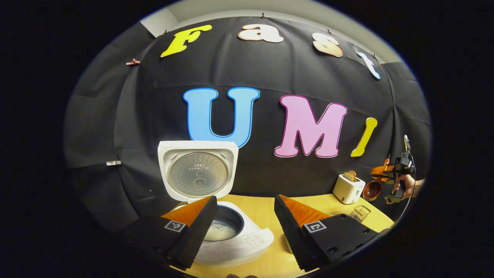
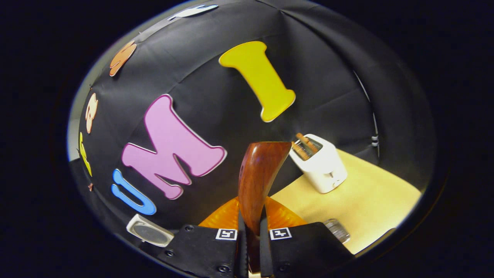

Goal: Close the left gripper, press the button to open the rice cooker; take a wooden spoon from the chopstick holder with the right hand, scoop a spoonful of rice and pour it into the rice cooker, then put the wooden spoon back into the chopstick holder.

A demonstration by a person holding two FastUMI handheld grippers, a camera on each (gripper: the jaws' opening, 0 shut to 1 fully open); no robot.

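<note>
Wooden spoon [image 2: 259,181] clamped in right tool [image 2: 252,231]; left tool [image 1: 241,220] apart.

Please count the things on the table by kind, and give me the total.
Rice cooker: 1
Toaster: 1
Wooden bowl: 1
Wire holder: 1
Total: 4

place: staged demo booth, not a real kitchen | backdrop: black cloth wall [image 1: 270,77] pinned up, plain room wall peeking above | props: rice cooker [image 1: 216,216], toaster [image 1: 348,188], wooden bowl [image 1: 372,190], wire holder [image 1: 360,212] on a yellow tabletop [image 1: 266,216] | vibe: kitchen mock-up for recording
</note>
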